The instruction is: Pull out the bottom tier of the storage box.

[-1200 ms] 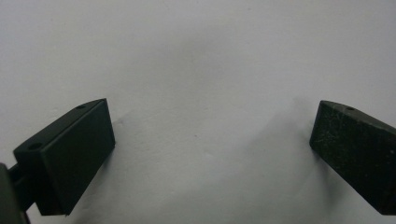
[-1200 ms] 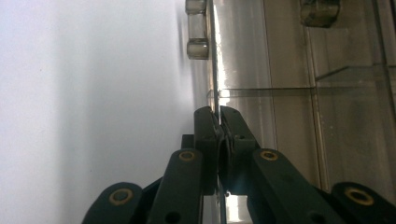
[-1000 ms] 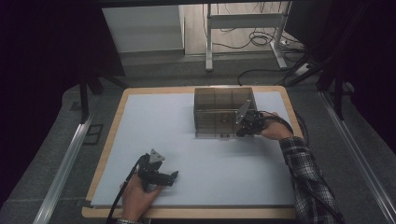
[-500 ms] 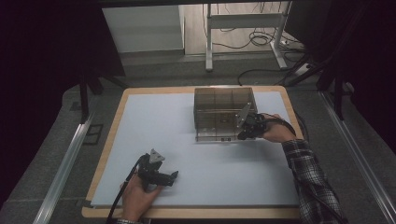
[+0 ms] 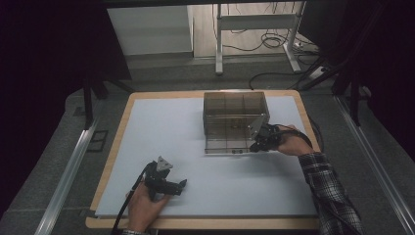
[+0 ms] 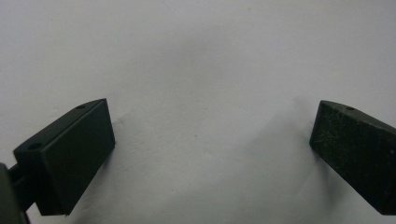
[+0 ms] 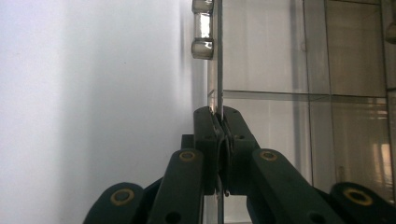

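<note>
Since the earlier frame, our right hand has drawn the clear panel slightly outward, while the left has kept its place. At the left, our left gripper (image 5: pixel 169 185) rests low on the white table surface (image 5: pixel 161 132), jaws spread wide with nothing between them. At the right, our right gripper (image 5: pixel 260 143) has its jaws pressed together on the thin front panel (image 7: pixel 219 70) of the smoked plastic box (image 5: pixel 235 120), pinching its edge.

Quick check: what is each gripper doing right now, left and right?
Left gripper: open, nothing between its jaws, over the white table mat.
Right gripper: shut on the thin front panel of the clear plastic box.
</note>
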